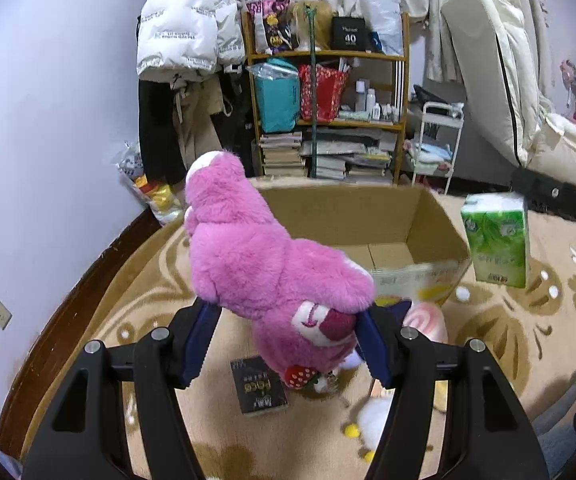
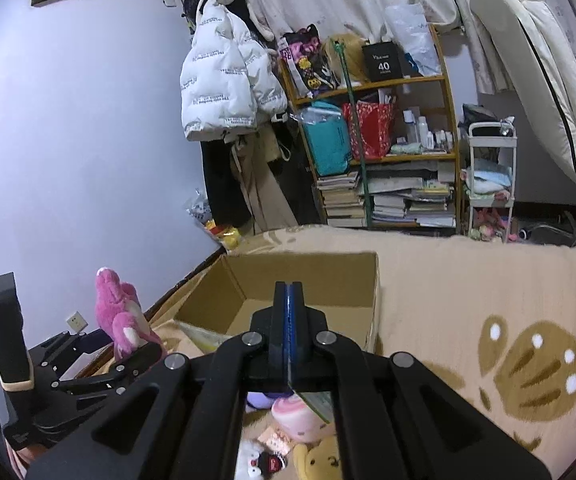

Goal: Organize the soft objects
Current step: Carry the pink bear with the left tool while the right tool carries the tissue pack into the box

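A pink plush bear (image 1: 263, 264) hangs head down between the blue pads of my left gripper (image 1: 288, 320), which is shut on its body above the carpet. Behind it stands an open, empty cardboard box (image 1: 368, 208). To the right, a green tissue pack (image 1: 496, 240) hangs in the air from my right gripper (image 1: 524, 194). In the right wrist view the right gripper (image 2: 288, 292) has its pads pressed together, and a sliver of the green pack (image 2: 320, 402) shows below them. The left gripper (image 2: 99, 340) with the pink bear (image 2: 115, 312) sits left of the box (image 2: 328, 280).
On the beige patterned carpet (image 1: 508, 340) lie a dark book (image 1: 257, 384), a pink swirl plush (image 1: 424, 320), a white plush with yellow feet (image 1: 372, 424) and a yellow bear (image 2: 320, 460). A crowded wooden shelf (image 1: 328, 56), hanging coats and a white cart stand behind the box.
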Tool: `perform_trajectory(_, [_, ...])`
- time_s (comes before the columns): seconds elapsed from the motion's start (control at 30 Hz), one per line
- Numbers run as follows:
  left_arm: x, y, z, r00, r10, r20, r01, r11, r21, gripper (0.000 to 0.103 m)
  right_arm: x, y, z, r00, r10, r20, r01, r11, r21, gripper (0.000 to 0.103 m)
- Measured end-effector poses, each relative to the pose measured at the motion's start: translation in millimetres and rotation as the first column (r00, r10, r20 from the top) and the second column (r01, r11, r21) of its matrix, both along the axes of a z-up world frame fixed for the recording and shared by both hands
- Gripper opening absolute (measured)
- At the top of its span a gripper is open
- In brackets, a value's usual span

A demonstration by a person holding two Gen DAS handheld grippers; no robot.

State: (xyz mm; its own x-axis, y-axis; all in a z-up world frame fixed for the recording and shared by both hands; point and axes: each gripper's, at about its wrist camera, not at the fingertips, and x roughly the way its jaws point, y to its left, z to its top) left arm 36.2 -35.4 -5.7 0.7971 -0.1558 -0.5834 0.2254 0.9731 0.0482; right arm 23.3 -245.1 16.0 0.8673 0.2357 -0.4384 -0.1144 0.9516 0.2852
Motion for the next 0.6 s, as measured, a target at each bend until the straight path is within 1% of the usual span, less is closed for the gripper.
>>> perform_trajectory(0.07, [7, -1, 9, 1.0, -0.005, 0.02, 0.005, 1.0, -0.004, 0.063, 7, 1, 4, 1.0, 0.004, 0.008, -0.004, 1.0, -0.009, 0.001])
perform_trajectory(0.2, [24, -7, 24, 0.998, -0.015, 0.065, 0.014, 1.0, 0.014, 0.063, 21, 3, 13, 0.999, 0.014, 0.028, -0.014, 1.0, -0.017, 0.001])
perform_trajectory(0.33, [44, -15, 34, 0.996, -0.035, 0.081, 0.034, 0.999, 0.014, 0.063, 40, 8, 17, 0.999, 0.031, 0.038, -0.03, 0.999, -0.027, 0.001])
perform_trajectory(0.47, [63, -27, 33, 0.993, -0.063, 0.103, 0.06, 0.998, 0.037, 0.063, 57, 12, 11, 0.999, 0.048, 0.025, -0.047, 0.998, -0.052, 0.001])
perform_trajectory(0.6, [84, -40, 19, 0.993, -0.093, 0.071, 0.09, 0.995, 0.045, 0.064, 74, 7, -1, 0.999, 0.05, -0.002, -0.05, 0.998, -0.043, 0.001])
